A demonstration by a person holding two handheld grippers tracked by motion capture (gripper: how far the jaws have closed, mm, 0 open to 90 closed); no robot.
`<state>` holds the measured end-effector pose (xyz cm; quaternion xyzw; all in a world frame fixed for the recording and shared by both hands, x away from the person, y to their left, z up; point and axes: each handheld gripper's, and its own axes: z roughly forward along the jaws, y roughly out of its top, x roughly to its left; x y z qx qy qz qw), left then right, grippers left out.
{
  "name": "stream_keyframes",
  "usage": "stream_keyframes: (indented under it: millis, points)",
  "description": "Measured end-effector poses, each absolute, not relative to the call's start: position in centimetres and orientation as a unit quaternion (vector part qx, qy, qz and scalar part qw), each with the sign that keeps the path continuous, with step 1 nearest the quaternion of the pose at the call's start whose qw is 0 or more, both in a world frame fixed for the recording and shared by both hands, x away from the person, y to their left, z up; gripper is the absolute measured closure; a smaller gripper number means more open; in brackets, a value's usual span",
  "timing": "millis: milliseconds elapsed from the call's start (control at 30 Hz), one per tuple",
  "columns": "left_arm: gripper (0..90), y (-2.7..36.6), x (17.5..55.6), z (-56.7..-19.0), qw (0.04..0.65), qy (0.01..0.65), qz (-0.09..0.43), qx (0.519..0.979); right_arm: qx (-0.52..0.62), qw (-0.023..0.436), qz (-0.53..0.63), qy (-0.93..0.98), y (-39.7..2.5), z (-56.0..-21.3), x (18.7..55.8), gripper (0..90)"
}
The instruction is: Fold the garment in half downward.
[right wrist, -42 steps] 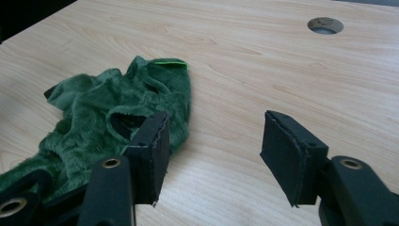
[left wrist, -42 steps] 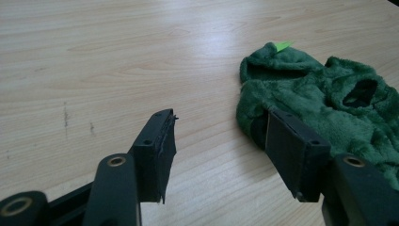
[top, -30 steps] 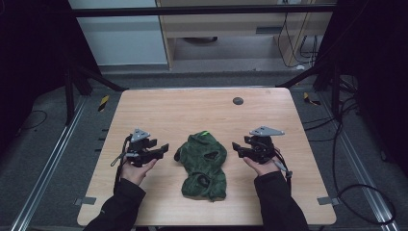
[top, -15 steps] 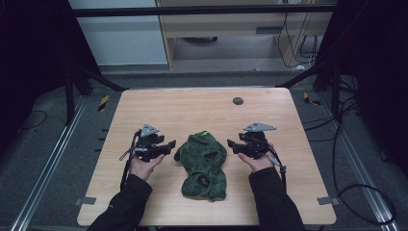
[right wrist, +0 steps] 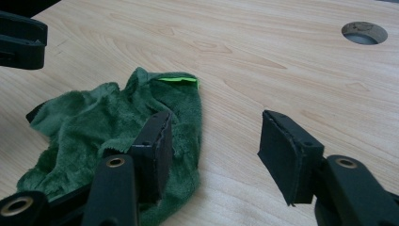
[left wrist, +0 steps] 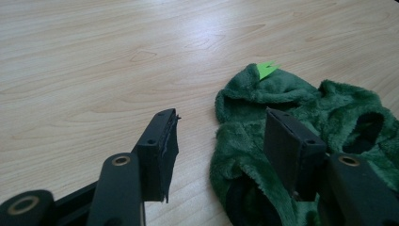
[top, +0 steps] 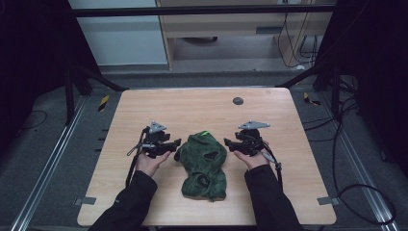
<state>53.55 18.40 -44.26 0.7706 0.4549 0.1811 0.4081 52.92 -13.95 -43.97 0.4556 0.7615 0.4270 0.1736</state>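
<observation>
Mostly bare wood table [top: 202, 103] w/ green fleece [top: 204, 163], dark room.

— What kind of place is this?
— Probably a lab: a bare wooden table [top: 202, 103] inside a black metal frame [top: 192, 9], loose cables [top: 353, 192] on grey floor, office cabinets [top: 226, 29] behind, unclear.

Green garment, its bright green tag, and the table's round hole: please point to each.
green garment [top: 204, 161], high view, middle of fabric.
bright green tag [left wrist: 266, 69], left gripper view, tag centre.
round hole [right wrist: 364, 33], right gripper view, hole centre.
</observation>
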Motion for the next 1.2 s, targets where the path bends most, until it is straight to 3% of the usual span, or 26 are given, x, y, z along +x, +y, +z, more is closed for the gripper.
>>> stream_keyframes:
  millis: [1200]
  points:
    - [47.4,15.7,55.9,-47.5,0.367,0.454,0.159,0.796,0.463,0.148,0.393,0.78,-11.8,-46.6,55.1,49.8]
